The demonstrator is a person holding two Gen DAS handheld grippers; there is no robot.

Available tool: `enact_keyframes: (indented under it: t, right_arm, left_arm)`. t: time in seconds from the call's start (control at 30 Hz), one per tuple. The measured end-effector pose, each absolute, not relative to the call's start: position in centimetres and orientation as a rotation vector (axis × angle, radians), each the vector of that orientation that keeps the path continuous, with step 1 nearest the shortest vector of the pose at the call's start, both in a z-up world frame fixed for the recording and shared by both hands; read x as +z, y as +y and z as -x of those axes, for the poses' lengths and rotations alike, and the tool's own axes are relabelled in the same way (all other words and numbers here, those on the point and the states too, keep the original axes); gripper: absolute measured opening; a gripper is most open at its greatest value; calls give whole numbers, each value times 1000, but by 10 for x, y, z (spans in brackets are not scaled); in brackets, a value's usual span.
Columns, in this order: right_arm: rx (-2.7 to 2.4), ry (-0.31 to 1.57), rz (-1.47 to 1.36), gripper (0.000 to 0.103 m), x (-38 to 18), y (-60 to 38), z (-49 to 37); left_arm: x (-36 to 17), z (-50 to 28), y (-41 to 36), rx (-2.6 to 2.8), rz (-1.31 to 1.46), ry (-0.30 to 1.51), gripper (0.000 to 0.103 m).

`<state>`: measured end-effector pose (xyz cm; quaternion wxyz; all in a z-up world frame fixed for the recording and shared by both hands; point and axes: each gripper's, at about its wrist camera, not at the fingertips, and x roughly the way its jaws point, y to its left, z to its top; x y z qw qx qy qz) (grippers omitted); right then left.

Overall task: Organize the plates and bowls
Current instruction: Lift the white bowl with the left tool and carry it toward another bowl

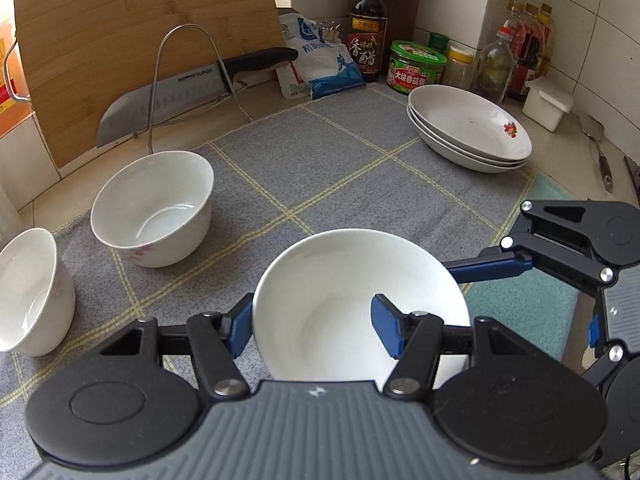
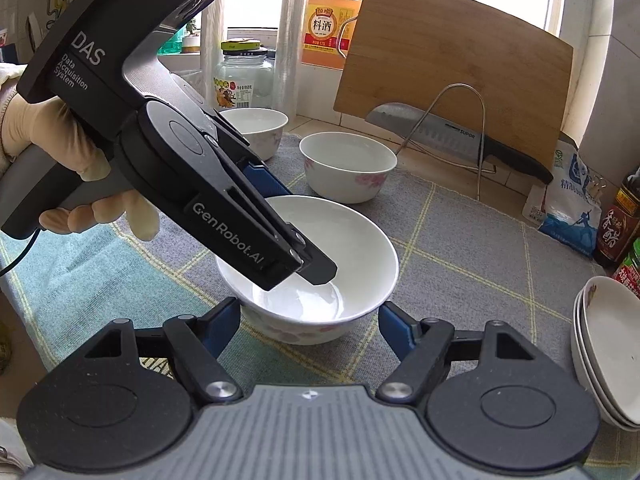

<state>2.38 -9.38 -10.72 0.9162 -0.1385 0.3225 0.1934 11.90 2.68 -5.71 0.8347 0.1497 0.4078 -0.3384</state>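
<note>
The left gripper [image 1: 314,326], lettered "GenRobot.AI" and "DAS Data Acquisition System", clamps the rim of a white bowl [image 1: 352,304], one pad inside. The right gripper [image 2: 308,328] straddles that bowl's base, narrowed, fingers at its sides; contact unclear. The bowl is over a grey checked mat [image 1: 320,160] on a tiled kitchen counter, before a "SUPOR" cleaver [image 1: 172,96].

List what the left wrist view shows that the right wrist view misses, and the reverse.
Only the left wrist view: the green-lidded jar and white lidded box. Only the right wrist view: the gloved hand on the left gripper, and the cooking wine jug. Both: the gripped bowl, the cutting board, the knife, the stacked plates.
</note>
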Motion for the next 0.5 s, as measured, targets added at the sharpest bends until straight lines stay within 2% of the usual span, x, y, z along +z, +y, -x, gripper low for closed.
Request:
enact_keyframes:
  t: [0.5]
  right_arm:
    - [382,681,273,80,-111,-112,-22]
  left_arm:
    - [-62,-122,5,-732,-323,858,61]
